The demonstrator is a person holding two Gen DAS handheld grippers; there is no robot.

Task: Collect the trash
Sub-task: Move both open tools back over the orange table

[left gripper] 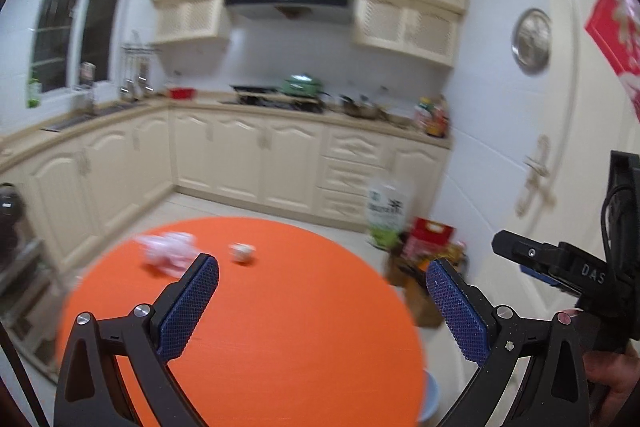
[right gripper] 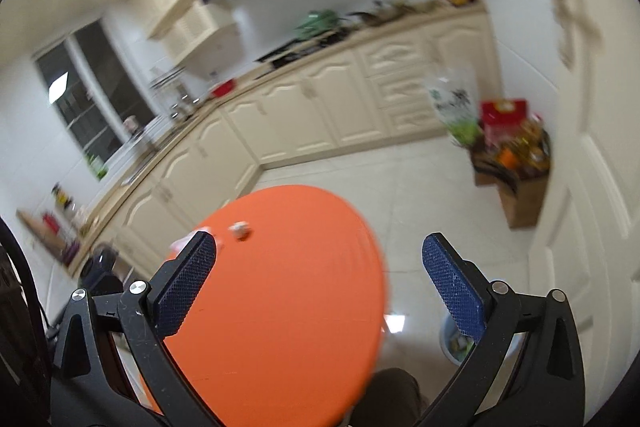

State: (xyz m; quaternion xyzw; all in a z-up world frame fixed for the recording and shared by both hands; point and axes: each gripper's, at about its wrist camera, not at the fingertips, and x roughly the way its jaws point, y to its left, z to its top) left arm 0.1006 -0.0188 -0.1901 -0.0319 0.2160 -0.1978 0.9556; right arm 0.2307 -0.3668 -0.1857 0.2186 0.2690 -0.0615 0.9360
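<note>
blue bin (right gripper: pixel 450 341) on floor holds scraps; both claws gape.

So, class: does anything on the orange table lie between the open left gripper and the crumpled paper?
Nothing visible does. The left gripper is open above the orange table, and the tabletop up to the crumpled paper is bare. The small paper ball sits to its right, apart from it.

On the round table (left gripper: pixel 280 327), a crumpled wad (left gripper: pixel 166 251) lies near the far-left edge, a small ball (left gripper: pixel 242 253) just right of it; a bin (right gripper: pixel 460 343), seemingly, stands below the right edge.
</note>
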